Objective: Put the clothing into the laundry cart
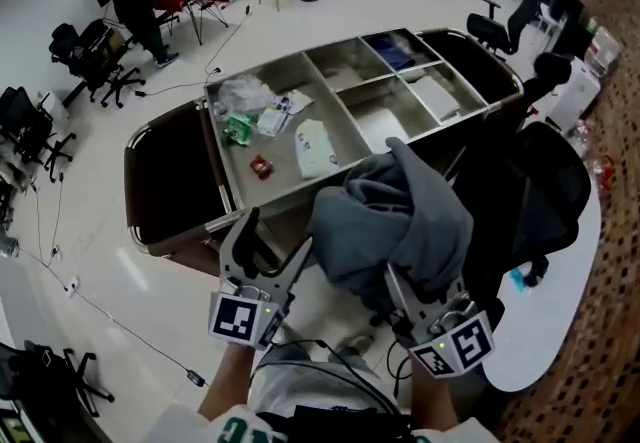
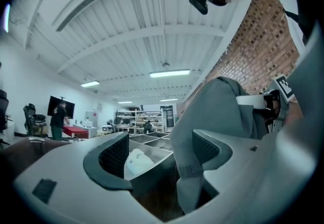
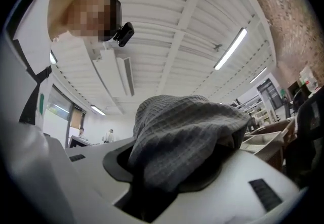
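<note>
**Desk:** Where does the load sit?

**Photographer:** The laundry cart [image 1: 165,186] stretches from 8 to 2 o'clock across the head view. The bunched grey garment [image 1: 395,216] hangs just short of the cart's near side.

**Desk:** And the grippers?

**Photographer:** The right gripper [image 1: 400,286] is clamped on the garment. The left gripper [image 1: 272,239] gapes at its 9 o'clock, with a fold of cloth beside one jaw. The cart lies at 12 o'clock from both.
</note>
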`<state>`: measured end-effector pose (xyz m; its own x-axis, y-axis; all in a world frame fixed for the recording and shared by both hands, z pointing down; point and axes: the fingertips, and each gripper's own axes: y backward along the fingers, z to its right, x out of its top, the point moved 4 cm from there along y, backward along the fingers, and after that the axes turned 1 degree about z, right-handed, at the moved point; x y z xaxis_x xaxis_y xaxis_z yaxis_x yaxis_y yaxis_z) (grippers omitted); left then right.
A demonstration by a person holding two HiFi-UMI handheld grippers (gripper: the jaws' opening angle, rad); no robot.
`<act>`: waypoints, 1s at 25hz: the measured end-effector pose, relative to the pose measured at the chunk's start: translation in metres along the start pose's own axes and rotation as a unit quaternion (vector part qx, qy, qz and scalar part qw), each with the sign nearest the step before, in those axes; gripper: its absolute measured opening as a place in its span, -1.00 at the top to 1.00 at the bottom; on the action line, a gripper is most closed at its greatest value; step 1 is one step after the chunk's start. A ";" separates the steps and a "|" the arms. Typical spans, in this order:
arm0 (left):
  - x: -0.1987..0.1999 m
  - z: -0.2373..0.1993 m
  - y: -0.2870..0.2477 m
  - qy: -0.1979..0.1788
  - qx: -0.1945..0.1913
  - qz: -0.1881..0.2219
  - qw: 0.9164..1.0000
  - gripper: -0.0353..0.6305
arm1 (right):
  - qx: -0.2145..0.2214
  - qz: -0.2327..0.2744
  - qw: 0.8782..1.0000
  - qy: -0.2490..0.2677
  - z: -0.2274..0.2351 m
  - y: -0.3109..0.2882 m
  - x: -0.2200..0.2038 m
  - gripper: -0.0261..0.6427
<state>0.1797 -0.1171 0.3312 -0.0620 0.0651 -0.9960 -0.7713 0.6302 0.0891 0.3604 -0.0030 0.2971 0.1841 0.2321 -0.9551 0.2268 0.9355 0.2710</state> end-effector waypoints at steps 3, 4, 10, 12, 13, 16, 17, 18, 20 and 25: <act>0.001 -0.050 0.037 -0.006 0.031 0.003 0.999 -0.28 | 0.037 0.007 0.999 -0.011 -0.044 -0.041 -0.014 0.33; 0.002 -0.067 0.050 -0.009 0.040 0.004 0.999 -0.28 | 0.046 0.009 0.999 -0.015 -0.060 -0.054 -0.019 0.33; 0.004 -0.166 0.123 -0.026 0.086 0.007 0.996 -0.28 | 0.103 0.015 0.994 -0.029 -0.151 -0.138 -0.049 0.33; 0.002 -0.196 0.147 -0.025 0.100 0.005 0.995 -0.28 | 0.122 0.019 0.992 -0.027 -0.181 -0.166 -0.059 0.33; 0.001 -0.209 0.157 -0.023 0.106 0.005 0.994 -0.28 | 0.131 0.020 0.991 -0.025 -0.195 -0.179 -0.063 0.33; -0.001 -0.242 0.185 -0.024 0.122 0.006 0.992 -0.28 | 0.152 0.022 0.988 -0.015 -0.229 -0.219 -0.074 0.33; -0.002 -0.250 0.193 -0.023 0.129 0.007 0.991 -0.28 | 0.157 0.022 0.987 -0.013 -0.238 -0.233 -0.076 0.33; -0.003 -0.258 0.201 -0.021 0.136 0.007 0.990 -0.28 | 0.162 0.022 0.987 -0.012 -0.245 -0.246 -0.077 0.33; -0.005 -0.269 0.216 -0.016 0.152 0.005 0.988 -0.28 | 0.174 0.024 0.984 -0.007 -0.257 -0.274 -0.073 0.33; -0.009 -0.286 0.236 -0.006 0.205 0.008 0.979 -0.28 | 0.239 0.050 0.970 -0.010 -0.276 -0.357 -0.044 0.33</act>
<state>-0.1827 -0.1908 0.3580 -0.0629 0.0857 -0.9943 -0.4512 0.8862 0.1049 0.0069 -0.2736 0.2093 0.2460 0.3051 -0.9200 0.6233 0.6771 0.3912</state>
